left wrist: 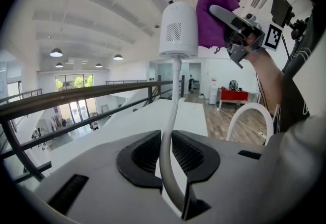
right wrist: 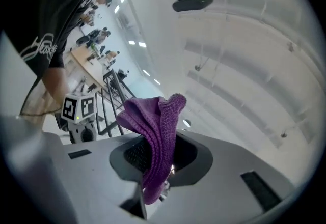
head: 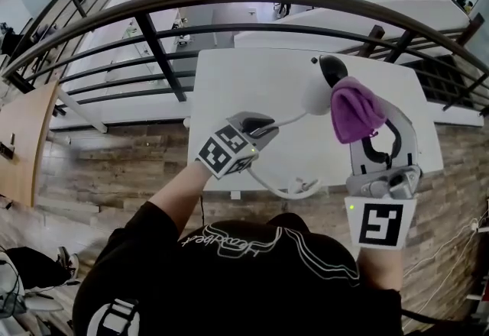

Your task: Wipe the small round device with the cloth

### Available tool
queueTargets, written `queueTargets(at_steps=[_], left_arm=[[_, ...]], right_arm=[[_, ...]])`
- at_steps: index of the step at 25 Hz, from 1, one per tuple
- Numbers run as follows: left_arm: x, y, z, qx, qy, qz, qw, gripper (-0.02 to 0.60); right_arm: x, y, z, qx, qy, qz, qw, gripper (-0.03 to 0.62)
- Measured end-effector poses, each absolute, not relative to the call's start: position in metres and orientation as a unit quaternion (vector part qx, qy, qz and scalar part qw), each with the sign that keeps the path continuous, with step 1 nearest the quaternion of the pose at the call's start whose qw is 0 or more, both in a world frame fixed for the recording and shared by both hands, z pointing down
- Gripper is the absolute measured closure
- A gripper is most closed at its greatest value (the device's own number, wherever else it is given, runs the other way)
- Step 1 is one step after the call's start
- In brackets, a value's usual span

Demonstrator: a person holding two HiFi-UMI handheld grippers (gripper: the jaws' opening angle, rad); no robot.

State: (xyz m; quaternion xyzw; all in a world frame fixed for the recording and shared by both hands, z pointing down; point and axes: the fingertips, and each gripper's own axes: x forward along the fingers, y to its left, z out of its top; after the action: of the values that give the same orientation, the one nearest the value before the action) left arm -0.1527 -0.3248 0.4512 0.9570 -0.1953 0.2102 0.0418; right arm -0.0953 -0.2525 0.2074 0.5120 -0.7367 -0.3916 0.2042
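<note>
Cloth, nubbly purple, tight in right hand-held gripper; white cable tight in left hand-held gripper.

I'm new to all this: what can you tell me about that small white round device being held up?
The small round device is a smooth white capsule, plastic by its look, with a patch of tiny holes on one side, a dark face and a small nub on top. It sits at the end of a white bendy stalk clamped in the left gripper. The purple cloth, held by the right gripper, appears to lie against its side.
</note>
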Motion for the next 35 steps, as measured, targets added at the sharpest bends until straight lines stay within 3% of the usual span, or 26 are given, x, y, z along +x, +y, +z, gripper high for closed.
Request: queueTargets(at_steps=[4,9,35], left_arm=[[-0.153,-0.325,0.451,0.957,-0.195,0.209,0.044,0.514],[-0.153,-0.323,0.452,0.958,-0.194,0.207,0.049,0.514],[-0.150,-0.324,0.460,0.957,-0.200,0.197,0.065,0.512]], right_arm=[[-0.109,-0.257,0.217,0.503,-0.666,-0.476,0.277,0.533],[-0.123,-0.261,0.230,0.484,-0.621,-0.527,0.320,0.533],[-0.130,-0.271,0.313,0.435,-0.662,-0.496,0.355,0.533]])
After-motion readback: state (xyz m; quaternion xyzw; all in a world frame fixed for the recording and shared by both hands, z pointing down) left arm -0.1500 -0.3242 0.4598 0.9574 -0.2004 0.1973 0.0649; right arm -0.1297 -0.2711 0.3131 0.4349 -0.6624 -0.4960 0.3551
